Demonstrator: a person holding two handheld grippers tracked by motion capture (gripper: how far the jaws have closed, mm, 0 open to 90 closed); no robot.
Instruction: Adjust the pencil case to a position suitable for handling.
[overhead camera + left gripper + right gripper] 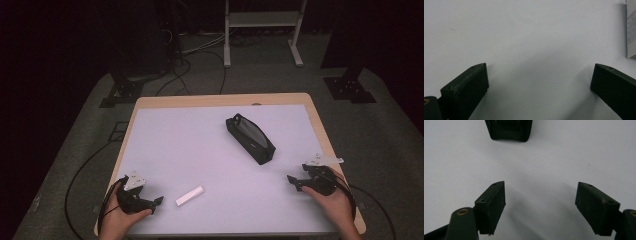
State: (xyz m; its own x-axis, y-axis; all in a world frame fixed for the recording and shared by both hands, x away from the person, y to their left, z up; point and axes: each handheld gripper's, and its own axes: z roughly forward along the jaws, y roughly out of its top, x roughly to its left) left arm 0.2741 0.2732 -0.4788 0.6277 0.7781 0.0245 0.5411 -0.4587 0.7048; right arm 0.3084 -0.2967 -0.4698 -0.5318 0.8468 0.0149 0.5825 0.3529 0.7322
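A black zip pouch (250, 138) lies at a slant right of the table's middle, and its near end (509, 131) appears at the top of the right gripper view. A small white box (190, 195) lies near the front edge; its side (631, 30) juts in at the right of the left gripper view. My left gripper (156, 202) rests at the front left, just left of the box, open with bare mat between its jaws (540, 75). At the front right my right gripper (294, 183) is open too, aimed at the pouch with nothing between its jaws (540, 195).
A pale mat (190, 145) covers the wooden table (215, 100). Cables (200, 65) run over the dark floor behind it, beside black stand bases (350, 87) and a white frame (262, 30).
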